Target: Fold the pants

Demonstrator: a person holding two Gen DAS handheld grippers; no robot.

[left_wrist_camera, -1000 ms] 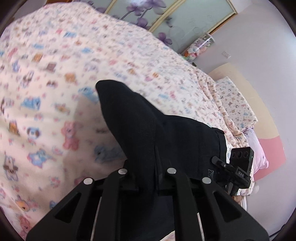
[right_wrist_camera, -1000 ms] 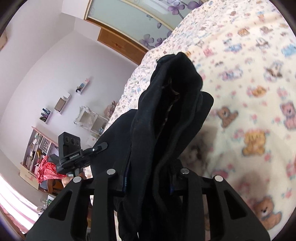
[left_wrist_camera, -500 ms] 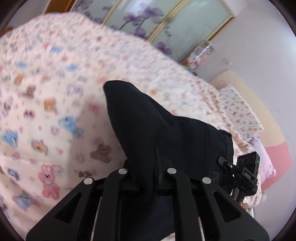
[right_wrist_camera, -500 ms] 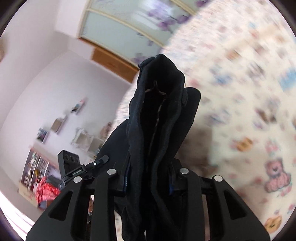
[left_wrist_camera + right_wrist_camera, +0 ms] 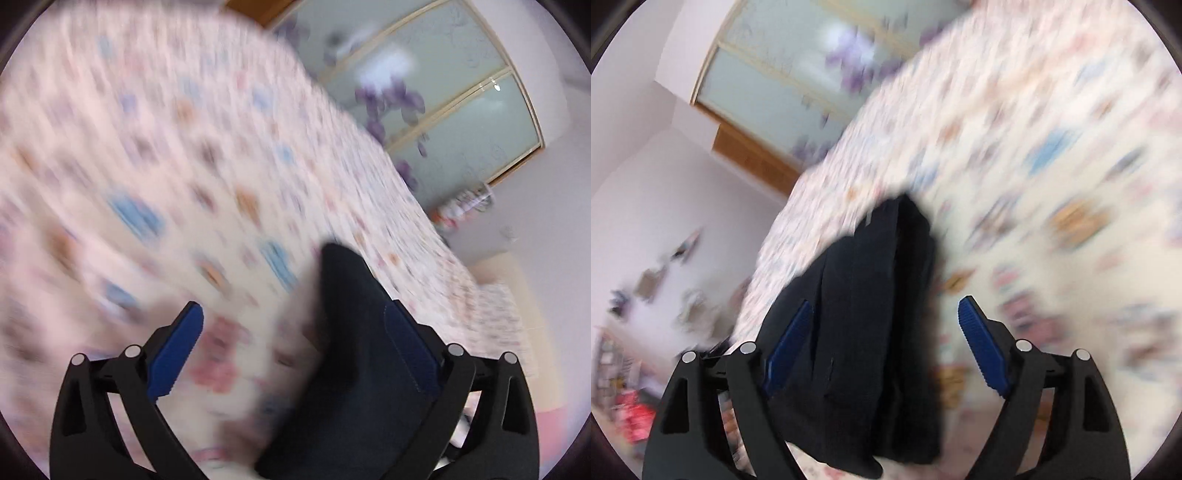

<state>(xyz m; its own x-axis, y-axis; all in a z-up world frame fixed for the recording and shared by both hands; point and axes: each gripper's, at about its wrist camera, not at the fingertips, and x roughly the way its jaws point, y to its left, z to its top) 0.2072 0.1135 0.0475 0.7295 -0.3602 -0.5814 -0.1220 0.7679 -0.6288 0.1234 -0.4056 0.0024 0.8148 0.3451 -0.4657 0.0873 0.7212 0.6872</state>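
On the patterned bed cover [image 5: 155,177], both views heavily blurred. Left gripper [image 5: 295,332] spread wide, dark pants [image 5: 354,369] draped against its right pad only. Right gripper [image 5: 886,317] also spread, pants [image 5: 871,314] bunched between pads, unpinched: likely letting the folded bundle settle.

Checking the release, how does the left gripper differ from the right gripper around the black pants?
The left gripper has the black pants against one finger only; the right gripper has them lying between its fingers, nearer one side. Both stand open with blue pads, over the patterned bedsheet.
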